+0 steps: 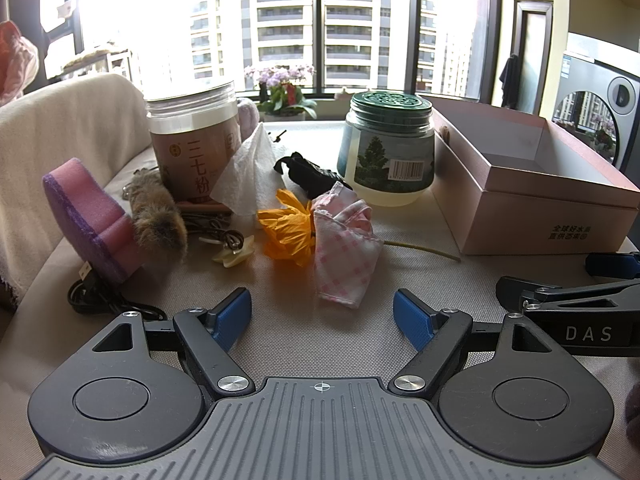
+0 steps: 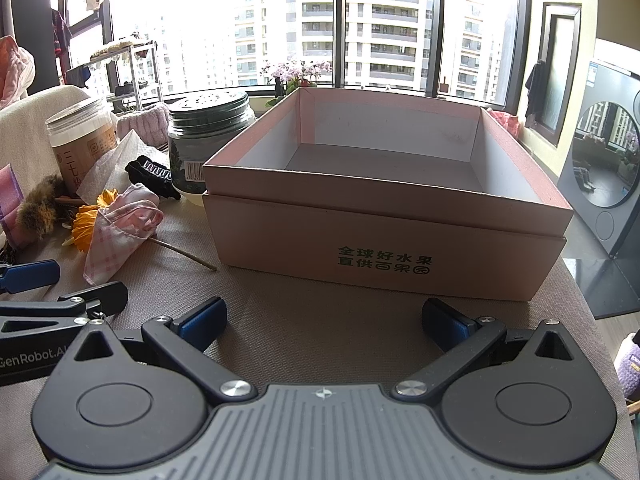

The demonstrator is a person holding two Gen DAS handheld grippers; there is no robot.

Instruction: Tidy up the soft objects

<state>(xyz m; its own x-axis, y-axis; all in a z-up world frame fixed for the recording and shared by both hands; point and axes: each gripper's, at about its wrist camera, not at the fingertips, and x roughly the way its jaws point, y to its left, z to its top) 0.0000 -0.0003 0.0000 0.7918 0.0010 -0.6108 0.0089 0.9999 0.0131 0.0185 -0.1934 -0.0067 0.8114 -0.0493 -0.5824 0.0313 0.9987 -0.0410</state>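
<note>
A pink checked cloth (image 1: 344, 256) lies on the table just ahead of my open, empty left gripper (image 1: 322, 316); it also shows in the right wrist view (image 2: 116, 236). An orange paper flower (image 1: 286, 232) lies beside it. A pink and purple sponge (image 1: 90, 216), a furry brown toy (image 1: 158, 220), a white tissue (image 1: 248, 172) and a black fabric piece (image 1: 312, 174) lie further left and back. An open pink cardboard box (image 2: 384, 236) stands empty in front of my open, empty right gripper (image 2: 324, 320).
A brown-label plastic jar (image 1: 192, 140) and a green-lidded jar (image 1: 386, 148) stand behind the soft things. A black cable (image 1: 100, 300) and a hair clip (image 1: 234, 254) lie at the left. A cream cloth-draped chair (image 1: 60, 140) stands left. The right gripper shows at right (image 1: 568, 300).
</note>
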